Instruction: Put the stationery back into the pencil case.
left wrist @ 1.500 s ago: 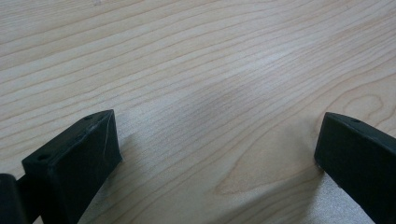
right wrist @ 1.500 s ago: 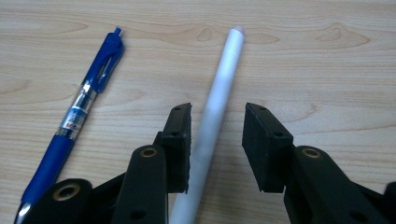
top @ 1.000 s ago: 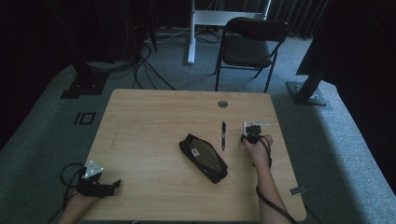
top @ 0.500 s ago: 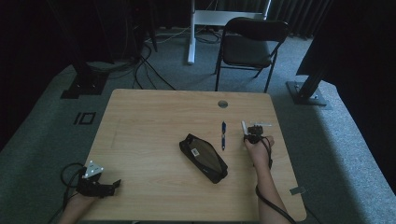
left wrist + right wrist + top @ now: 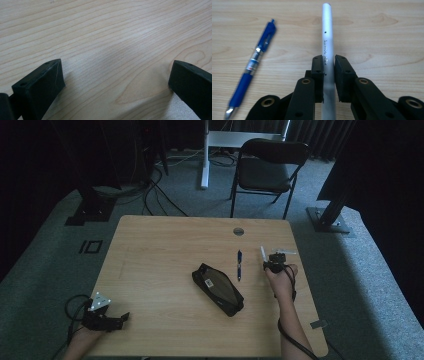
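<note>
Since a second ago, right gripper (image 5: 328, 65) fingers closed on the white pen (image 5: 327, 37), pointing straight ahead

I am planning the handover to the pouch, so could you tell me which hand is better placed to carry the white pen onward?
The right. The right gripper already has its jaws clamped on the white pen, near the black pouch. The left gripper rests open at the table's near left corner, holding nothing.

High overview, two close claw views
</note>
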`<state>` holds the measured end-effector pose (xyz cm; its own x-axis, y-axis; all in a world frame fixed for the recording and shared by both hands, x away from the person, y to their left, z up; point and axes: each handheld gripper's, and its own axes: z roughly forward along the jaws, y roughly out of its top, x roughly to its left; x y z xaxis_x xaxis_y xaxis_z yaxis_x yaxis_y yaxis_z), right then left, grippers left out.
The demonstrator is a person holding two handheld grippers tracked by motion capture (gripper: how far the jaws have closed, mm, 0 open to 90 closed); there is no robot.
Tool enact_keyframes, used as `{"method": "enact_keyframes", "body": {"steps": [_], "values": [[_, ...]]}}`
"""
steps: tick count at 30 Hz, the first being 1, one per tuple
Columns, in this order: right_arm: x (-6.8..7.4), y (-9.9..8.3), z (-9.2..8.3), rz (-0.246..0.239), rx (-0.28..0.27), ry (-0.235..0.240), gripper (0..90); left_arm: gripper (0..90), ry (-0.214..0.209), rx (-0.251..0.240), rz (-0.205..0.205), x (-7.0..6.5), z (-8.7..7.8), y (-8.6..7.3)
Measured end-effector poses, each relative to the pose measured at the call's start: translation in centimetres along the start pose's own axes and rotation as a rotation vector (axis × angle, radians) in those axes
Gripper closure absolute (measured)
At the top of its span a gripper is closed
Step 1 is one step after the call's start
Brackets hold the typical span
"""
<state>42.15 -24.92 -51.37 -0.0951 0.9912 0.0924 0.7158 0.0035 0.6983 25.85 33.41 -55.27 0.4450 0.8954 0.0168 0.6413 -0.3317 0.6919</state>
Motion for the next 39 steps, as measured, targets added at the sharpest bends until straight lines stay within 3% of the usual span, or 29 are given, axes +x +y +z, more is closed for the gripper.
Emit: {"method": "enact_keyframes", "body": {"steps": [21, 39], "values": [[1.9, 1.0, -2.6, -0.041, -0.042, 0.095, 78.2, 0.1, 0.000, 0.000, 0.000, 0.0, 0.0, 0.0], [5.1, 1.7, -6.1, -0.118, -0.091, 0.200, 78.2, 0.2, 0.000, 0.000, 0.001, 0.0, 0.0, 0.0]]}}
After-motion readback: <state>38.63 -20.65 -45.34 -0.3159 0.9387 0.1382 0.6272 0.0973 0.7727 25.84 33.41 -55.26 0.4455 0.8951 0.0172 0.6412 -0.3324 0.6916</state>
